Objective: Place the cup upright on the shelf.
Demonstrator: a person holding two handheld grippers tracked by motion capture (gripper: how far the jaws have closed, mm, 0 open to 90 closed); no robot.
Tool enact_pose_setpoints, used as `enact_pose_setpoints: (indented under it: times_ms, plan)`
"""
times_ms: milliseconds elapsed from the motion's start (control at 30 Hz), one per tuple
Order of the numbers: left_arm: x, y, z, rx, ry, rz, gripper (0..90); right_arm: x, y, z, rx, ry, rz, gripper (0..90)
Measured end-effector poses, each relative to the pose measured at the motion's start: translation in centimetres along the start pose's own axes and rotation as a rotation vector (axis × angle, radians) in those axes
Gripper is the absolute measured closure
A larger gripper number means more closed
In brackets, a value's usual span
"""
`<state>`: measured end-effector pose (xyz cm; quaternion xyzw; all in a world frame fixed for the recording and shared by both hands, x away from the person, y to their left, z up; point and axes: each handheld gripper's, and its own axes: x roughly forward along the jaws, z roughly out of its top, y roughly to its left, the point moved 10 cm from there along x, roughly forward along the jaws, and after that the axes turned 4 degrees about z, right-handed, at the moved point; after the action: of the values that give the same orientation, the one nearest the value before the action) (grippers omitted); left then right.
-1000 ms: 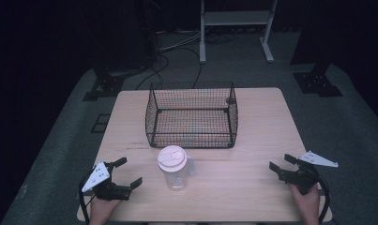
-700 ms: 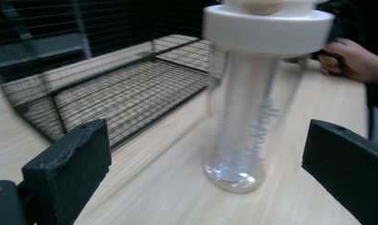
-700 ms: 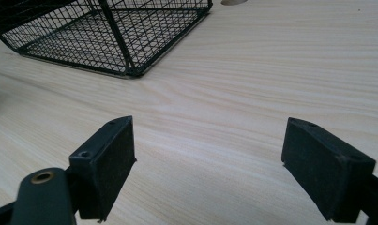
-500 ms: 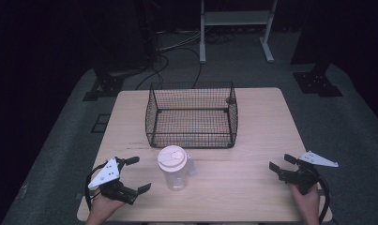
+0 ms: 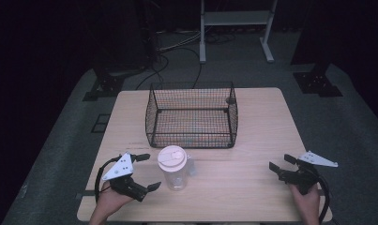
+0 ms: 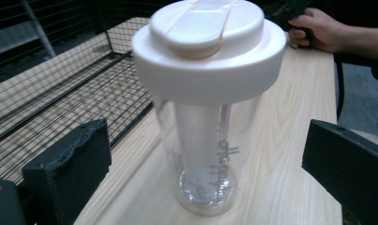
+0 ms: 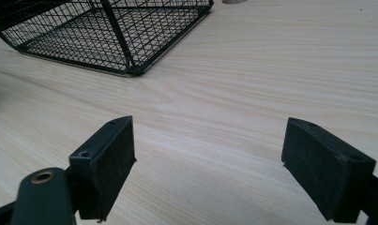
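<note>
Clear shaker bottle point(image 5: 173, 168) with a cream lid stands upright on the tabletop point(image 5: 252, 136), near the front edge and just in front of the wire basket point(image 5: 192, 114), a narrow strip of bare wood between them. Left hand-held gripper point(image 5: 146, 171) sits just beside the bottle with its jaws spread wide, framing it without touching. Right hand-held gripper point(image 5: 281, 168) rests well apart near the right edge, jaws also spread, holding nothing, with bare wood between it and the bottle.

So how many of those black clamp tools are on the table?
2. The left gripper sits at the near left beside the clear plastic bottle with a cream lid; the right gripper rests at the near right.
</note>
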<state>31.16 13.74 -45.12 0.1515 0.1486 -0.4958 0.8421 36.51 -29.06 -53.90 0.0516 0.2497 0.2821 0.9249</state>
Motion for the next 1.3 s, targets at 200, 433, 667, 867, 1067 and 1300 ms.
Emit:
enact_pose_setpoints:
  times_ms: [200, 433, 667, 867, 1067, 1300]
  plan:
    - [1.2, -0.5, 0.5, 0.017, 0.036, -0.032, 0.6, 0.0, 0.0, 0.0, -0.001, 0.001, -0.002, 16.5]
    - [2.3, -0.7, 0.7, -0.002, 0.075, -0.055, 0.6, 0.0, 0.0, 0.0, -0.006, 0.0, -0.003, 16.5]
    - [3.1, -0.6, 0.8, -0.013, 0.102, -0.057, 0.6, 0.0, 0.0, 0.0, -0.005, 0.002, -0.002, 16.5]
    - [3.9, -0.6, 1.2, -0.031, 0.119, -0.068, 0.6, 0.0, 0.0, 0.0, -0.006, 0.001, -0.001, 16.5]
    - [4.6, -0.7, 1.4, -0.037, 0.133, -0.075, 0.6, 0.0, 0.0, 0.0, -0.006, 0.001, -0.001, 16.5]
    - [5.0, -0.5, 1.4, -0.042, 0.142, -0.074, 0.6, 0.0, 0.0, 0.0, -0.007, 0.001, 0.0, 16.5]
